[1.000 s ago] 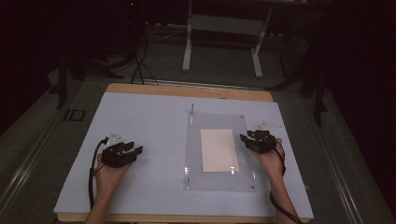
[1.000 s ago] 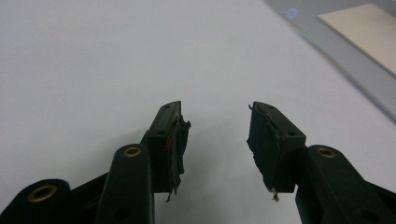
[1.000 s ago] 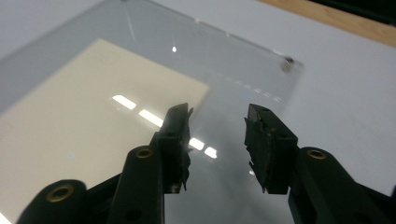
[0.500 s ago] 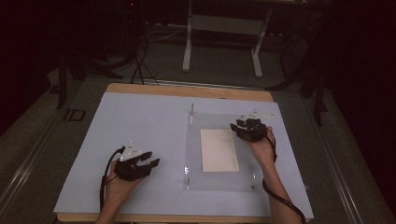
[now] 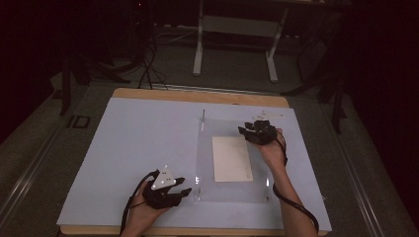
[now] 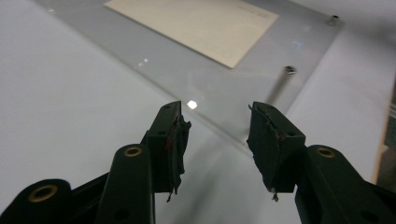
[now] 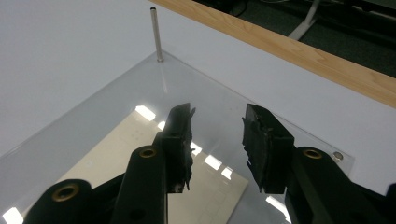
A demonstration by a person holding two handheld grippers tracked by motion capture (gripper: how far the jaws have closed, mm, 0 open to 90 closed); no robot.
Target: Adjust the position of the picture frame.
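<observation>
At the near edge of the desk, the left tongs rest in a person's left hand, a grey three-cornered plate on top and a black cable trailing back toward the desk's edge. Their two jaws stand parted with a clear gap between them and hold nothing; in the left gripper view the left tongs hover over the pale desk surface, pointing at the near left corner of a clear acrylic sheet, close to it but not touching. A short metal post stands at that corner of the sheet.

The clear acrylic sheet lies flat on the right half of the desk, and a cream card lies in its middle; whether the card sits on top of the sheet or beneath it cannot be told.

Farther back, the right tongs are held in the right hand at the sheet's far right part, just beyond the card's far right corner. In the right gripper view the right tongs are likewise parted and empty, poised above the sheet with the cream card below them. A taller metal post rises upright at the sheet's far left corner, and a small round fitting marks the far right corner.

Beyond the sheet runs the desk's wooden far edge; behind it, in the dark, stands a pale metal frame on the floor.
</observation>
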